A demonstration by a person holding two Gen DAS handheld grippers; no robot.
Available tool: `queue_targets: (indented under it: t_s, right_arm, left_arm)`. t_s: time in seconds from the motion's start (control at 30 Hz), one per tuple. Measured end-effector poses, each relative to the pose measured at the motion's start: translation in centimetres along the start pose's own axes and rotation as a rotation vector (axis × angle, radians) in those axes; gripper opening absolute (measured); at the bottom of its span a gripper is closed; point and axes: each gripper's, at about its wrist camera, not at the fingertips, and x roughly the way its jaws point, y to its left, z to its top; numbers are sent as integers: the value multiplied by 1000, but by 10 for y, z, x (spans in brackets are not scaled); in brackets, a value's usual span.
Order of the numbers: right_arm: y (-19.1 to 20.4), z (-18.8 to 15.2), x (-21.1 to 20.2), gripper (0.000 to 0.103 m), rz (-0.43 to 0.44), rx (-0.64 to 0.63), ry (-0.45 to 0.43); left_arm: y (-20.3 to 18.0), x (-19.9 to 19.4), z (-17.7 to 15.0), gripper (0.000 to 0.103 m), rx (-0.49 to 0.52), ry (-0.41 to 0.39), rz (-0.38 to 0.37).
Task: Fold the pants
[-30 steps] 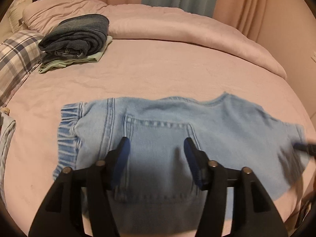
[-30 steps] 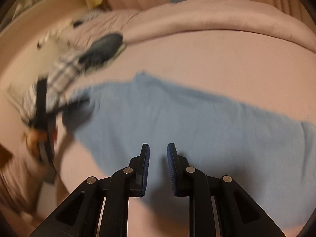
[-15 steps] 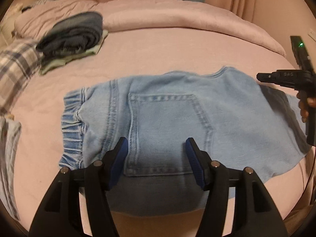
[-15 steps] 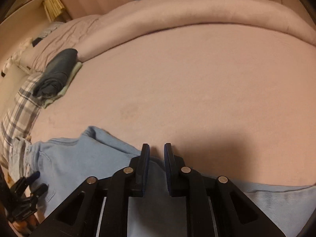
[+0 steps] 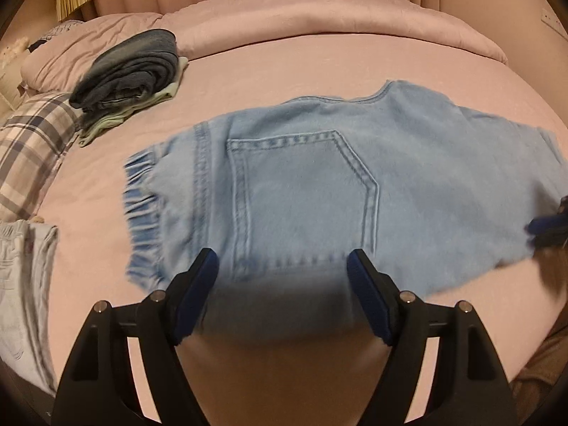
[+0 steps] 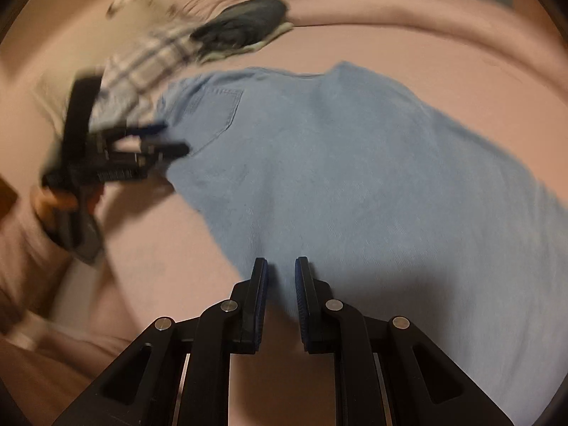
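Light blue denim pants (image 5: 319, 184) lie flat on the pink bed, back pocket up, elastic waistband to the left. My left gripper (image 5: 282, 266) is wide open above their near edge, holding nothing. In the right wrist view the pants (image 6: 355, 177) stretch off to the right. My right gripper (image 6: 280, 273) hangs over their near edge, its jaws a narrow gap apart with nothing between them. The left gripper (image 6: 170, 142) shows blurred at the pants' waist end. The right gripper's tips (image 5: 548, 225) show at the left view's right edge.
A stack of folded dark jeans on a pale green garment (image 5: 131, 74) sits at the back left. A plaid pillow (image 5: 32, 156) lies left. Another pale garment (image 5: 25, 284) lies at the near left. A rolled pink duvet (image 5: 319, 10) runs along the back.
The right gripper swung back from the bare bed to the near edge of the pants. The left gripper pulled back a little toward the near edge and stayed open.
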Motion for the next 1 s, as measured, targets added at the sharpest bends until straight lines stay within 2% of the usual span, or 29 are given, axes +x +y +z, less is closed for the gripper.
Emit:
queue_targets:
  t_s: [0.03, 0.13, 0.17, 0.2, 0.23, 0.27, 0.43, 0.53, 0.63, 0.73, 0.83, 0.87, 0.9, 0.93, 1.0]
  right_arm:
    - [-8, -1, -10, 15, 20, 45, -21]
    - [-50, -11, -58, 19, -25, 227, -159]
    - [-72, -20, -81, 22, -29, 329, -227]
    - [-90, -31, -94, 34, -31, 427, -290]
    - [-107, -43, -110, 46, -43, 515, -343]
    - [-129, -62, -130, 49, -70, 628, -415]
    - [-180, -142, -174, 50, -158, 977, -597]
    - [-186, -170, -180, 50, -194, 1050, -610]
    - [-188, -175, -167, 50, -182, 1079, -565]
    - [-190, -168, -157, 50, -133, 1070, -568]
    - [-193, -155, -144, 50, -119, 1047, -594]
    - [-195, -154, -142, 48, -140, 1035, -606]
    - [-199, -153, -142, 36, -172, 1039, -626]
    - [-201, -153, -140, 23, -185, 1052, -640]
    - [-205, -157, -140, 17, -174, 1077, -666]
  left_arm:
    - [0, -5, -1, 75, -4, -2, -2]
    - [2, -22, 3, 75, -39, -24, -19]
    - [0, -28, 7, 75, -58, -43, -43]
    - [-2, -30, 11, 75, -68, -55, -62]
    - [-8, -33, 18, 76, -85, -74, -104]
    - [-14, -35, 24, 76, -97, -86, -141]
    - [-73, -23, 61, 76, -103, -95, -348]
    - [-121, -13, 78, 76, -84, -64, -495]
    - [-166, 0, 89, 76, -62, -12, -613]
    - [-200, 14, 93, 76, -53, 43, -677]
    - [-214, 39, 85, 76, -117, 137, -710]
    - [-213, 48, 79, 74, -147, 176, -699]
    - [-212, 53, 75, 74, -171, 187, -704]
    - [-211, 52, 72, 74, -181, 164, -714]
    - [-209, 49, 72, 74, -187, 169, -721]
